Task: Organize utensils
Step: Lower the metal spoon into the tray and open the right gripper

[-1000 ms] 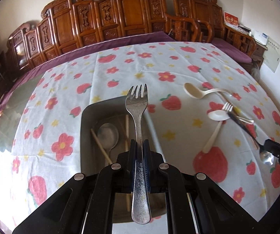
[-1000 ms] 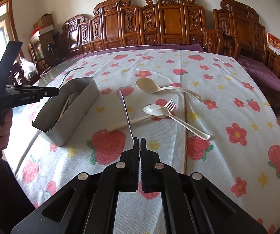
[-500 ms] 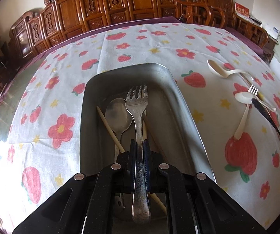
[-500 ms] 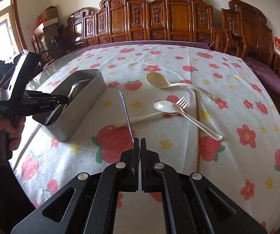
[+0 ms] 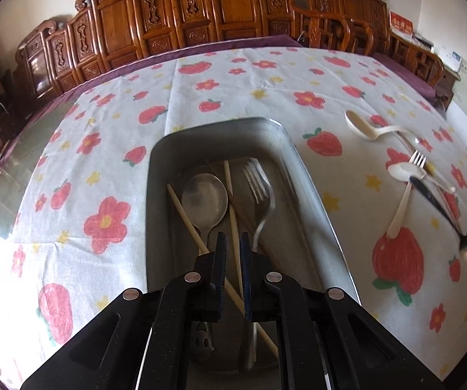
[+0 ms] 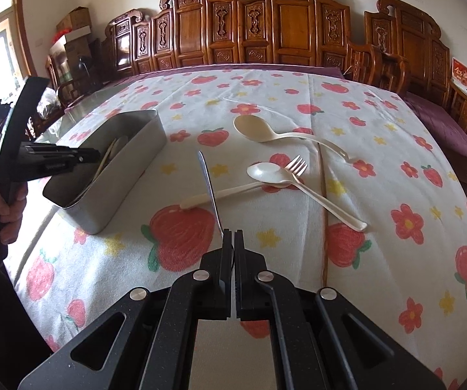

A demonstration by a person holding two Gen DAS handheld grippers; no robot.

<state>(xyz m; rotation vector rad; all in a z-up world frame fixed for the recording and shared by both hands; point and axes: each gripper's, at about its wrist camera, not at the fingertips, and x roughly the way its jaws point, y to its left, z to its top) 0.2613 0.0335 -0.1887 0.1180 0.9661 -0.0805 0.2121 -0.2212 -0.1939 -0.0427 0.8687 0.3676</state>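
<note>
We saw the left tool [image 5: 232, 253] released above the tray [image 5: 318, 214], fork [image 5: 259, 195] inside | right tool [image 6: 233, 247] clenched on a knife [image 6: 209, 188] | strawberry-cloth table [image 6: 380, 169], carved wooden chairs [image 6: 292, 29] behind.

One metal tray [image 5: 314, 195] holds one metal spoon [image 5: 204, 198], one fork [image 5: 261, 191] and two chopsticks [image 5: 233, 214]. On the tablecloth: two pale spoons [image 6: 256, 128], one fork [image 6: 295, 165].
</note>
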